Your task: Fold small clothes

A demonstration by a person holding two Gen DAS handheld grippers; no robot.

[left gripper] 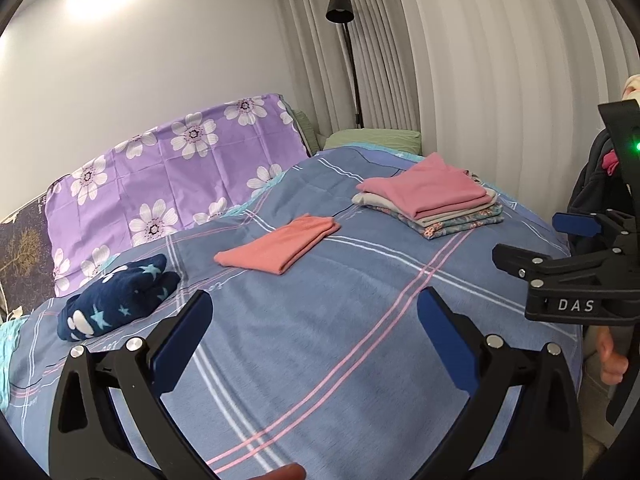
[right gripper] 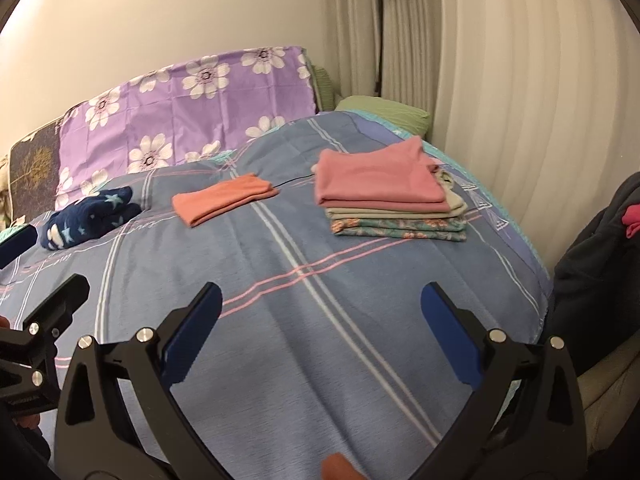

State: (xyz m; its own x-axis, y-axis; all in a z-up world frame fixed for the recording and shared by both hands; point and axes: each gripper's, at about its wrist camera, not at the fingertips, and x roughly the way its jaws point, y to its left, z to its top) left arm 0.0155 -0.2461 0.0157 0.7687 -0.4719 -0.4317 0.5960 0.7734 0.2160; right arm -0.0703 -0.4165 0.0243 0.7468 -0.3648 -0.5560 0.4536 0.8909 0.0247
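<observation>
Salmon folded cloth lies beyond open, empty left gripper.

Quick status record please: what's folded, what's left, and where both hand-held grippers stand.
surface: bed with blue plaid cover
folded stack: pink top piece over a beige piece and a floral piece, far right of the bed
folded single: salmon garment, lying alone mid-bed
bundled: navy star-print garment, near the purple floral pillow
left hand-held gripper: open, nothing between the jaws
right hand-held gripper: open, nothing between the jaws
contact: neither gripper touches any garment
</observation>
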